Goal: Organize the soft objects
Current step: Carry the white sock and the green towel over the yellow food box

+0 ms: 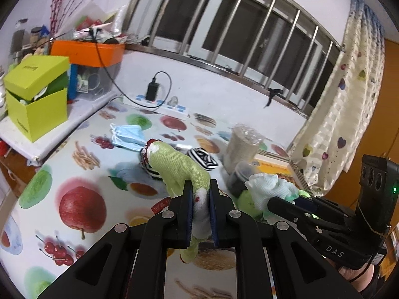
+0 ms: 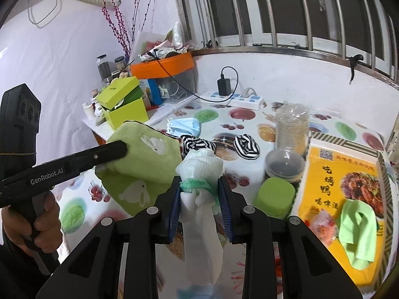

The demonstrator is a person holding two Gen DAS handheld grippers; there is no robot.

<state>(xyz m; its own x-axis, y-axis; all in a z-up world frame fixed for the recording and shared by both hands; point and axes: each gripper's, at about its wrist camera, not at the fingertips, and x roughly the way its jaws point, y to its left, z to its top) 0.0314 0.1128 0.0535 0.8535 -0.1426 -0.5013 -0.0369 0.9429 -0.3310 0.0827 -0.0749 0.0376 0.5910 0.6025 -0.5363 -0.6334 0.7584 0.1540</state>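
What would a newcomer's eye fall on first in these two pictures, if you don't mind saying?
Most likely the two socks held up over the fruit-print tablecloth: a green sock with white rabbits pinched in the left claw, and a white sock with a green band pinched in the right claw. Behind them, striped socks and a blue face mask lie on the table.

White wall [image 2: 62, 49], barred window [image 2: 286, 12]

Sock [image 2: 149, 157]: lime green, white rabbit motifs. Second sock [image 2: 199, 172]: white, green band. Tablecloth [image 1: 82, 206]: white, fruit print. Rolled socks [image 2: 247, 147]: black-white striped.
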